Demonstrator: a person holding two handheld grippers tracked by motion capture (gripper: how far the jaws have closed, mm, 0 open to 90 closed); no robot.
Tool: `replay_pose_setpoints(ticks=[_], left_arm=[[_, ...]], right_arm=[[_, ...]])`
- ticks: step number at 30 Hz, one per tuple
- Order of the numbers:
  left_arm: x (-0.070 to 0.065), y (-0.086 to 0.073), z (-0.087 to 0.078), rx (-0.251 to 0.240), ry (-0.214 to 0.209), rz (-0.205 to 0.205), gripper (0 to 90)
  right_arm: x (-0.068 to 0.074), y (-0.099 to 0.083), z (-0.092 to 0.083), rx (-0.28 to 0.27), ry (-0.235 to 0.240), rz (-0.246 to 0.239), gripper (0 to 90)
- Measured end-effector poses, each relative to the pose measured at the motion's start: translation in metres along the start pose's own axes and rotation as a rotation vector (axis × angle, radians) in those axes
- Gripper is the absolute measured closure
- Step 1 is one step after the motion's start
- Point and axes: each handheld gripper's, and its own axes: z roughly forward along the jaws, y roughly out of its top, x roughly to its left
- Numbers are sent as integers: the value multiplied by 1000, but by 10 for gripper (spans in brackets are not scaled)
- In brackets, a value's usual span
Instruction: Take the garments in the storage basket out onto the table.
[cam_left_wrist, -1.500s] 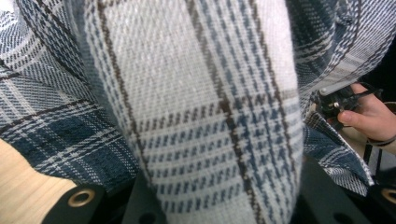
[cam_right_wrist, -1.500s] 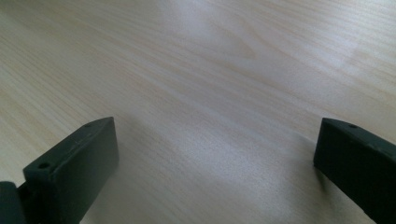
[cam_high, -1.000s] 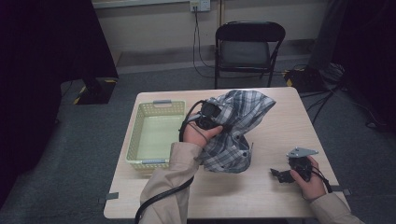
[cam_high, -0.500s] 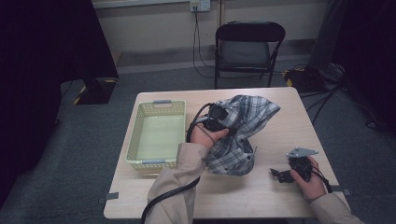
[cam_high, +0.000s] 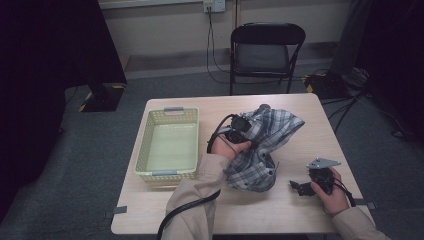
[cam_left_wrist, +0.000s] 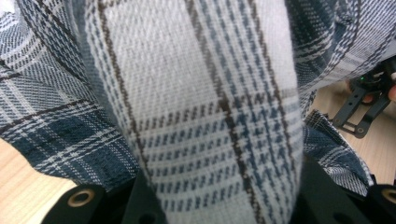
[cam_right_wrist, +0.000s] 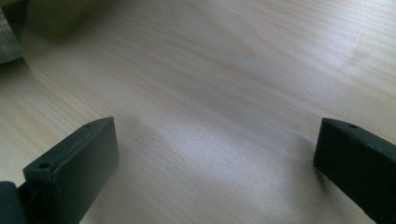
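A blue, grey and white plaid cloth (cam_high: 272, 131) lies bunched at the middle of the wooden table (cam_high: 280, 215). My left gripper (cam_high: 241, 126) is at its left side, shut on a fold of it. In the left gripper view the plaid cloth (cam_left_wrist: 201, 116) hangs tight between the jaws and covers them. My right gripper (cam_high: 300, 188) rests low near the table's front right, clear of the cloth. Its jaws (cam_right_wrist: 215, 158) stand wide open over bare wood with nothing between them.
A pale green plastic basket (cam_high: 144, 150) sits on the left part of the table, with nothing in it. A black folding chair (cam_high: 265, 45) stands behind the far edge. Cables run across the floor at the right.
My left hand has moved right and lower with the cloth, and the cloth's bulk has shifted right with it. The right gripper has stayed in place.
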Motion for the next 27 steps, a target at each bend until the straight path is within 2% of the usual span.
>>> replay_pose_setpoints(ticks=[16, 27], left_arm=[[12, -8, 30, 83, 8, -36, 689], [15, -5, 45, 124, 14, -32, 685]], right_arm=[[0, 0, 0, 0, -1, -1, 0], [0, 0, 0, 1, 0, 1, 0]])
